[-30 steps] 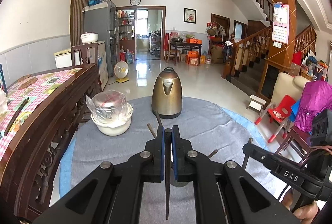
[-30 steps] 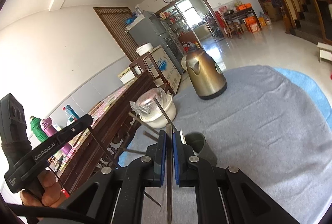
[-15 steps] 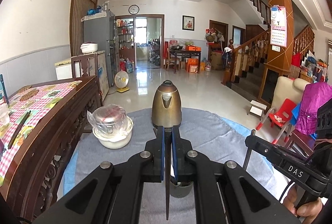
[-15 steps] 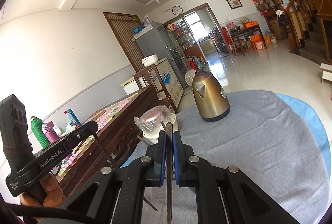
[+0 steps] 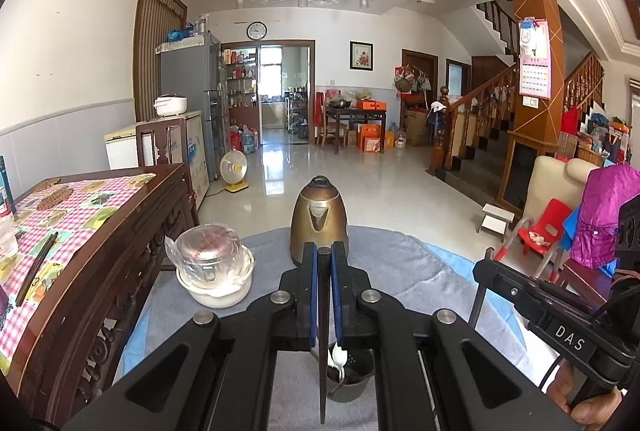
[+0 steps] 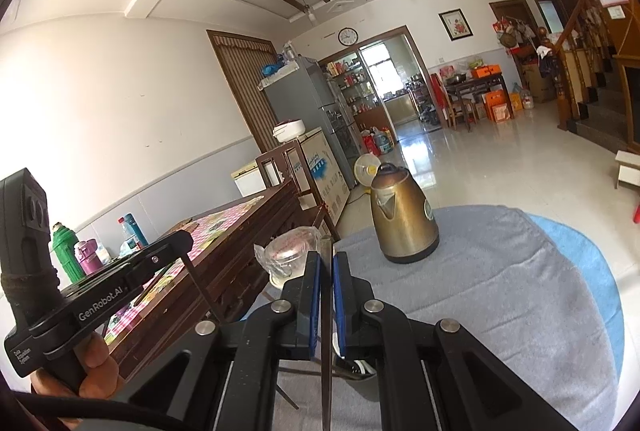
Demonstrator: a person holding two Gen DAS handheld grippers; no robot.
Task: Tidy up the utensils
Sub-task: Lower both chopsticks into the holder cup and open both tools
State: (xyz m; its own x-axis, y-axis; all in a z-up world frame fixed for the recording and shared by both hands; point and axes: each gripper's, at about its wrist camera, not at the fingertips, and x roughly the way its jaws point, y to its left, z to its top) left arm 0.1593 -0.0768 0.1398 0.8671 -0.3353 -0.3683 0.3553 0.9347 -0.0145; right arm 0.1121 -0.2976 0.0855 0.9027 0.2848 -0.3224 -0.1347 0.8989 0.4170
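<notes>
My left gripper (image 5: pixel 324 251) is shut on a dark chopstick (image 5: pixel 323 343) that hangs upright between its blue pads. Its lower tip is level with a grey utensil cup (image 5: pixel 350 377) holding a white spoon (image 5: pixel 338 357). My right gripper (image 6: pixel 327 259) is shut on another dark chopstick (image 6: pixel 327 331), also upright, above the same cup (image 6: pixel 360 371). The right gripper also shows in the left wrist view (image 5: pixel 486 265) at right, holding its chopstick. The left gripper shows in the right wrist view (image 6: pixel 182 243) at left.
A brass kettle (image 5: pixel 319 221) stands at the far side of the round table with grey cloth (image 5: pixel 404 271). A white bowl with a plastic-wrapped lid (image 5: pixel 214 271) sits at left. A carved wooden table with checked cloth (image 5: pixel 80 215) is close on the left.
Both grippers have risen with their chopsticks; the views tilted up, so the cup now sits lower in frame and loose chopsticks on the cloth are out of sight.
</notes>
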